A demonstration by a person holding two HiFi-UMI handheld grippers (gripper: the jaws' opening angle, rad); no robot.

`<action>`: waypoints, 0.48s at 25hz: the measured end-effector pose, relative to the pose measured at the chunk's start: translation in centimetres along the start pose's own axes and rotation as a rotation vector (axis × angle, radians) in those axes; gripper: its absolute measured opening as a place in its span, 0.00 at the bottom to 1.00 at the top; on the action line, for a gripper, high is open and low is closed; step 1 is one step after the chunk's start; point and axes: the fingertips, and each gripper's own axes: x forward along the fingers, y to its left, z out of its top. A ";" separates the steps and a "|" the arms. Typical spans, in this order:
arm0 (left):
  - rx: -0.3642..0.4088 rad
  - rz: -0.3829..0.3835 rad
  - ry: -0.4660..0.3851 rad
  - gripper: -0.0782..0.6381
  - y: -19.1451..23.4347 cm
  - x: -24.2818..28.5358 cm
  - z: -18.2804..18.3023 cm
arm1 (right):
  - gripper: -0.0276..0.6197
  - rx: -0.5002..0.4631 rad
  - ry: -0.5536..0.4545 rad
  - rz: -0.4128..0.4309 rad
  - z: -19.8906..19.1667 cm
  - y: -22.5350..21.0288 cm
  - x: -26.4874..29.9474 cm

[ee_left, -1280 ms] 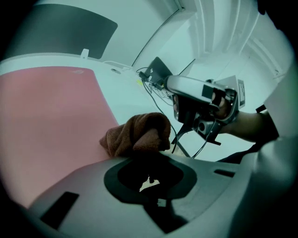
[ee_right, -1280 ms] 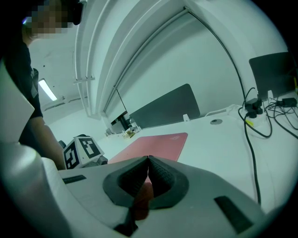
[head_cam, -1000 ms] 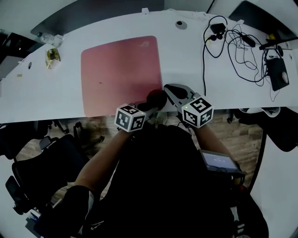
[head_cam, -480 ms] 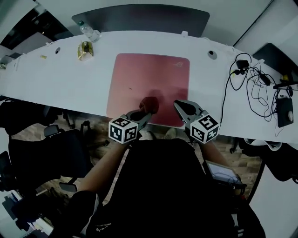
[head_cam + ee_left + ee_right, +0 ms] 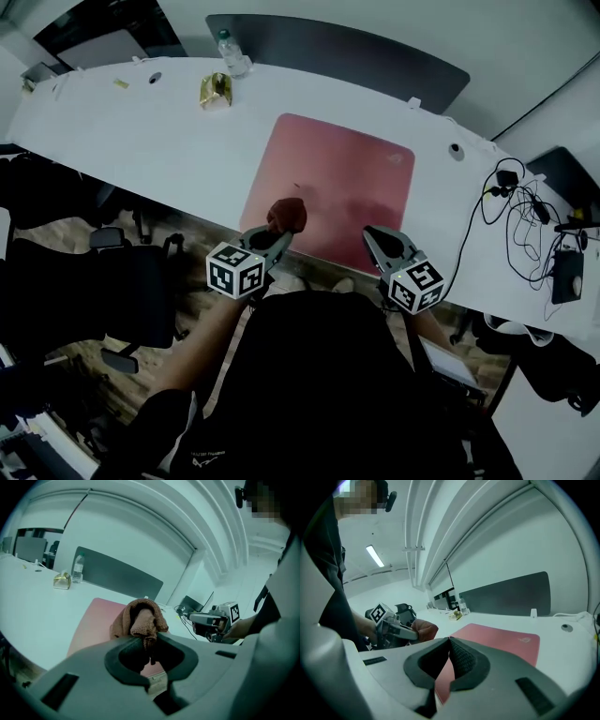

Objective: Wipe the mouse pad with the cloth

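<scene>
- Both jaws of the grey left gripper (image 5: pixel 275 239) pinch a bunched brown terry cloth (image 5: pixel 286 216) over the pink rectangular mouse pad's (image 5: pixel 342 178) near edge.
- Right gripper (image 5: pixel 377 236): jaws closed together, empty.
- Clear plastic bottle (image 5: pixel 229 41) stands upright; contents unclear.

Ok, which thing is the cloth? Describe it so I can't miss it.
Find the long white desk and the pink mouse pad on it. Over the pad's near left corner, the left tongs pinch a crumpled brown cloth, the only soft, bunched thing.
</scene>
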 end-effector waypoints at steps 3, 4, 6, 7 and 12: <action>-0.004 0.027 -0.032 0.19 1.3 -1.8 -0.4 | 0.08 -0.005 0.006 -0.008 -0.2 0.9 0.3; -0.010 0.033 -0.040 0.19 1.7 -2.3 -0.6 | 0.08 -0.005 0.005 -0.010 -0.3 1.2 0.4; -0.023 0.040 -0.050 0.19 2.3 -3.1 -1.1 | 0.08 -0.003 0.004 -0.017 -0.4 1.8 0.6; -0.028 0.041 -0.052 0.19 2.6 -3.4 -1.4 | 0.08 -0.001 0.003 -0.020 -0.5 2.1 0.7; -0.035 0.031 -0.051 0.19 3.0 -4.6 -2.5 | 0.08 0.011 0.006 -0.038 -1.5 3.6 0.8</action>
